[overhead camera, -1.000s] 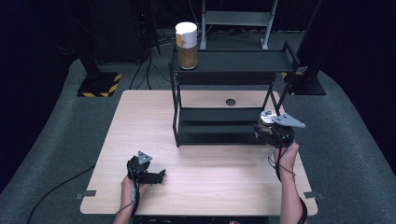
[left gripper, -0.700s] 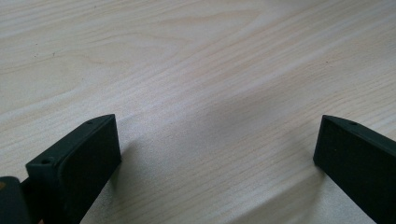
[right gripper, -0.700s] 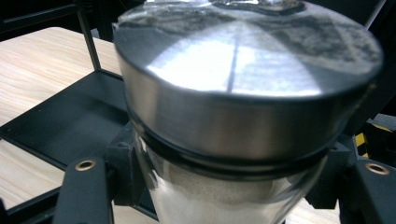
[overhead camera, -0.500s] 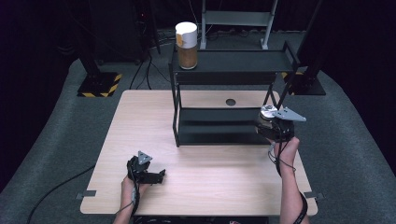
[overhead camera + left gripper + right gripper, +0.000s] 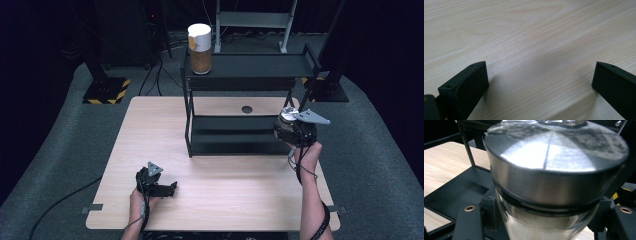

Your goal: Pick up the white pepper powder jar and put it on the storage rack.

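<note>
My right gripper (image 5: 292, 131) is shut on a clear glass jar (image 5: 556, 170) with a shiny metal lid (image 5: 288, 114) and pale powder inside. It holds the jar upright at the right end of the black rack's lower shelf (image 5: 235, 125), and the right gripper view shows that shelf just behind the jar. My left gripper (image 5: 167, 189) rests low over the wooden table (image 5: 225, 200) at the front left. In the left gripper view its black fingers (image 5: 466, 87) stand wide apart with bare wood between them, so the left gripper (image 5: 540, 80) is open.
A tall canister (image 5: 199, 47) with a white lid and brown contents stands at the left end of the rack's top shelf (image 5: 250, 65). The rack sits at the table's far middle. A small dark hole (image 5: 247, 109) marks the tabletop behind it. Cables lie on the grey floor.
My right gripper, still holding the jar, has edged slightly upward in the picture beside the rack's right end. The left gripper has stayed where it was.
</note>
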`<state>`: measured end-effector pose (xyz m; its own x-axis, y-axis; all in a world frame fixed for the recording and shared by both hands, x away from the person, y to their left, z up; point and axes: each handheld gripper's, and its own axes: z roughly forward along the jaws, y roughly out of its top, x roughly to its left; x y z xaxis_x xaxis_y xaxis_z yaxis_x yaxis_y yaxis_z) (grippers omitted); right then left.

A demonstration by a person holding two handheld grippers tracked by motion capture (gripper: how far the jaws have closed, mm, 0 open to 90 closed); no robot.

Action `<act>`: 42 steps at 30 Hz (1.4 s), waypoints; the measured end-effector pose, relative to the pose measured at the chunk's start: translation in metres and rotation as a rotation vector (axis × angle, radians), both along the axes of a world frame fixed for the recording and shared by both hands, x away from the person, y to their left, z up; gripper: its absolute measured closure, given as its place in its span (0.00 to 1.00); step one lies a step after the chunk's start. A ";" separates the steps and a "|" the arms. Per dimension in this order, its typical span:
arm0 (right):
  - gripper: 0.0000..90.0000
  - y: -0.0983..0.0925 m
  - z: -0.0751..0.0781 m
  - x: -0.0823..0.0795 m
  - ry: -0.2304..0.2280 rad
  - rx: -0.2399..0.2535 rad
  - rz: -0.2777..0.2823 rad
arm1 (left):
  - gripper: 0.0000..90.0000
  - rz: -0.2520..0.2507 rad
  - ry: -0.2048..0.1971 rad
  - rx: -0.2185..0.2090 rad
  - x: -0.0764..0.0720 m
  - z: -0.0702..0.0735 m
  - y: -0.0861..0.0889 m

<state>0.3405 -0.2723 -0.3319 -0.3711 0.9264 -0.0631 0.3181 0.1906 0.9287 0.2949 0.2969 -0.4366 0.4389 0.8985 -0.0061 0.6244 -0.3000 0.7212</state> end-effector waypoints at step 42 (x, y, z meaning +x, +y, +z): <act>0.33 -0.001 0.044 0.013 -0.055 0.005 0.000 | 0.00 0.000 0.000 0.000 0.000 0.000 0.000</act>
